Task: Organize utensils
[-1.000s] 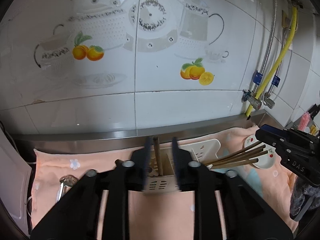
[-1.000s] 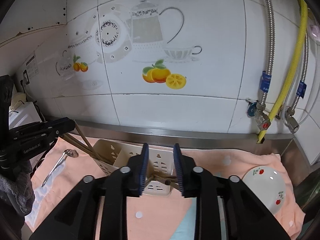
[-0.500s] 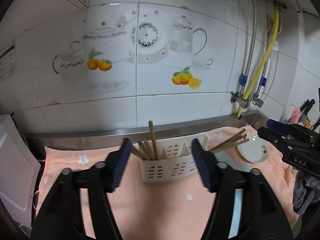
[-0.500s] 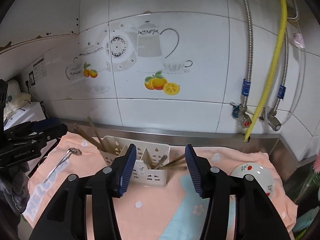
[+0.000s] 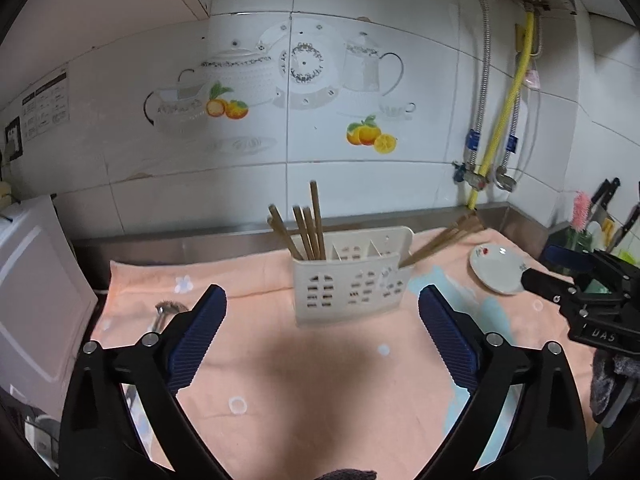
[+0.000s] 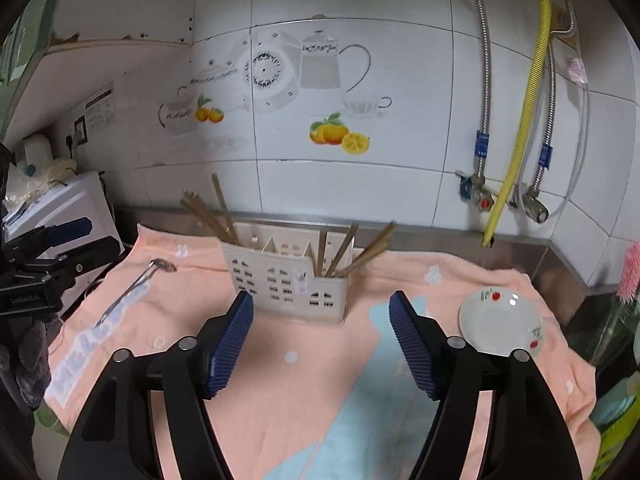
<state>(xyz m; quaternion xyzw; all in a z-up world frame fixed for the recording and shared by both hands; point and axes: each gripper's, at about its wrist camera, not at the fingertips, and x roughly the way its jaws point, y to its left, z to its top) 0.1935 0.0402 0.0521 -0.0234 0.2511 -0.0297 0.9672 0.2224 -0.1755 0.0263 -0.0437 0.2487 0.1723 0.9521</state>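
I have both grippers hovering over the worktop, which is covered with a peach towel. The left gripper has its jaws spread wide and opening, with nothing between the blue pads; the right gripper has its jaws partly spread and opening too, also empty. Ahead of both stands the white utensil caddy, upright on the towel near the steel back edge. One bunch of brown chopsticks stands in its left compartment, leaning slightly left; a second bunch of chopsticks leans out to the right from the right end compartment. The middle compartments look empty from here. A metal spoon lies flat on the towel well left of the caddy, and a small white dish with red print sits on the towel to the right, apart from everything else.
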